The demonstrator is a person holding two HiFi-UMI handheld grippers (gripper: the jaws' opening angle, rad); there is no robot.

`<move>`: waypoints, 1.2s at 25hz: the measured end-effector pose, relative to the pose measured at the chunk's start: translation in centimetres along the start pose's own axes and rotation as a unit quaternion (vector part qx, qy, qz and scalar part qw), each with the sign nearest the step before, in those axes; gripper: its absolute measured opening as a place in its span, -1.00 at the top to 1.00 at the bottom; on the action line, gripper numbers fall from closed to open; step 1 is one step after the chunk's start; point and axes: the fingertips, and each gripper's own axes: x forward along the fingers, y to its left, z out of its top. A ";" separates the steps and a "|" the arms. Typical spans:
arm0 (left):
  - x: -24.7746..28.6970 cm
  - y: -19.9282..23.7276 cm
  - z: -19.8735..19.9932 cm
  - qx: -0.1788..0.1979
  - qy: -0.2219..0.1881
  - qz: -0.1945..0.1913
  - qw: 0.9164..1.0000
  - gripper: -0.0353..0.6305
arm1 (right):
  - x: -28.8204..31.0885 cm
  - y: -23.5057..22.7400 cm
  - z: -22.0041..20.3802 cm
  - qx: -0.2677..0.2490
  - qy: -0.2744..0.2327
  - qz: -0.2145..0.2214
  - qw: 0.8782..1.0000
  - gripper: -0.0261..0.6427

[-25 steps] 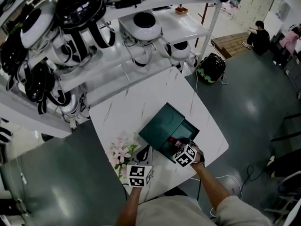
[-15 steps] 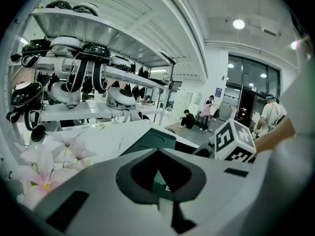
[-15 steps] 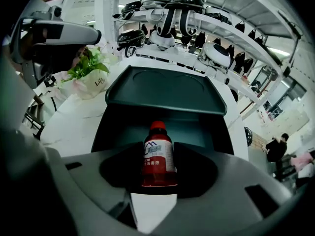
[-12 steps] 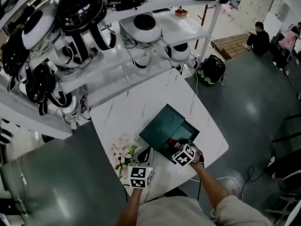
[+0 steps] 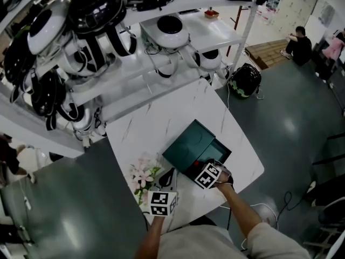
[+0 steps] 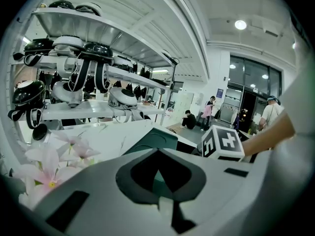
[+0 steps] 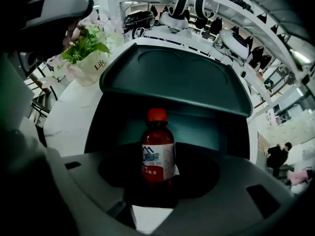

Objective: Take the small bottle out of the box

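A small brown bottle with a red cap and a white label stands upright inside the open dark green box. My right gripper reaches into the box from the near side. Its fingertips lie against the bottle's two sides, and the jaws are opening slightly. In the head view the red cap shows just beyond the right gripper at the box. My left gripper hangs shut over the table's front edge, left of the box, holding nothing. The left gripper view looks past its joined jaws toward the box.
The white marble-look table also carries a pot of pink flowers beside the left gripper. White shelves with helmets stand behind the table. A black bag lies on the floor, and a person sits far off.
The right gripper has shifted slightly further over the box, toward the bottle's cap. The left gripper has stayed in about the same place.
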 end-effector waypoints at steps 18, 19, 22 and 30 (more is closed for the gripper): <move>-0.8 0.4 0.2 0.003 0.000 0.005 1.000 0.84 | 0.6 1.7 0.2 -0.056 0.017 0.037 0.998 0.22; -0.9 0.4 0.4 0.004 -0.001 0.005 1.000 0.84 | 0.5 1.6 0.2 -0.058 0.015 0.032 0.998 0.22; -1.1 0.5 0.7 0.007 -0.004 0.006 1.000 0.84 | -0.1 1.5 0.3 -0.062 0.006 0.021 0.998 0.22; -1.3 -0.1 0.9 0.012 -0.007 0.005 1.000 0.84 | -3.1 0.6 0.5 -0.023 -0.052 -0.006 0.998 0.22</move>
